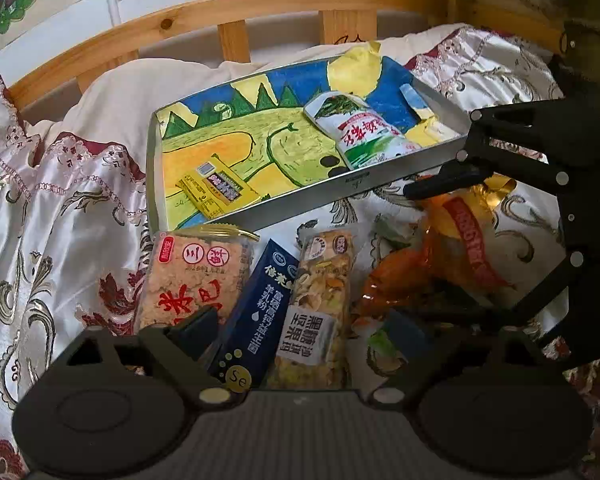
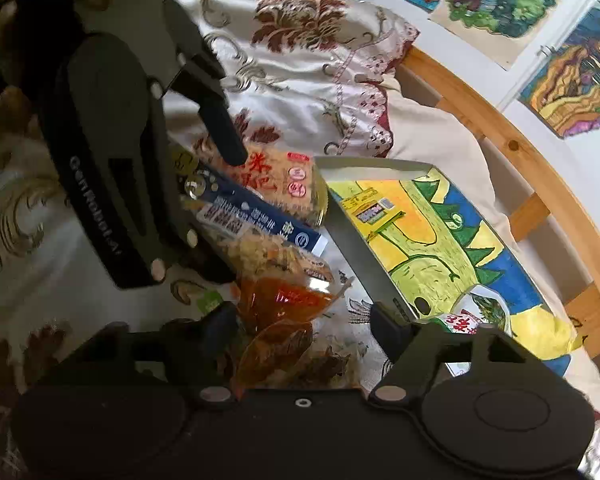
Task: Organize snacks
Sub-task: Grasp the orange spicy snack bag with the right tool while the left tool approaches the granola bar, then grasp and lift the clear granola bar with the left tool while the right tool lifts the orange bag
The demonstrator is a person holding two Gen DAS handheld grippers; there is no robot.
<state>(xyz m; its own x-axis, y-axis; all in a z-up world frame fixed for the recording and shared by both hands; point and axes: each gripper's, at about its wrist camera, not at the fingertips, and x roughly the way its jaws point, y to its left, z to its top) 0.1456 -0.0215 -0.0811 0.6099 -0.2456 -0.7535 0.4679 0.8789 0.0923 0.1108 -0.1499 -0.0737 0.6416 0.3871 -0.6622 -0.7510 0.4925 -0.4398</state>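
Both grippers over the loose snacks, tray beyond

Nearest the left gripper [image 1: 296, 332], jaws spread and gripping nothing, lie three packs side by side on the patterned bedspread [image 1: 60, 216]: the rice cracker pack [image 1: 196, 276], the dark blue sachet [image 1: 260, 304] and the nut bar [image 1: 320, 300], each with its long axis running away from the fingers toward the tray; the blue sachet and the nut bar sit between the fingers, so the left hand seems nearer these; to their right the orange clear-wrapped snack [image 2: 284, 304] lies between the right gripper's [image 2: 304, 328] fingers, which stand apart around it, not visibly pressing; beyond, the metal tray [image 1: 300, 204] with a painted paper lining already holds a yellow packet [image 1: 218, 190] and a white-green pouch [image 1: 360, 132].
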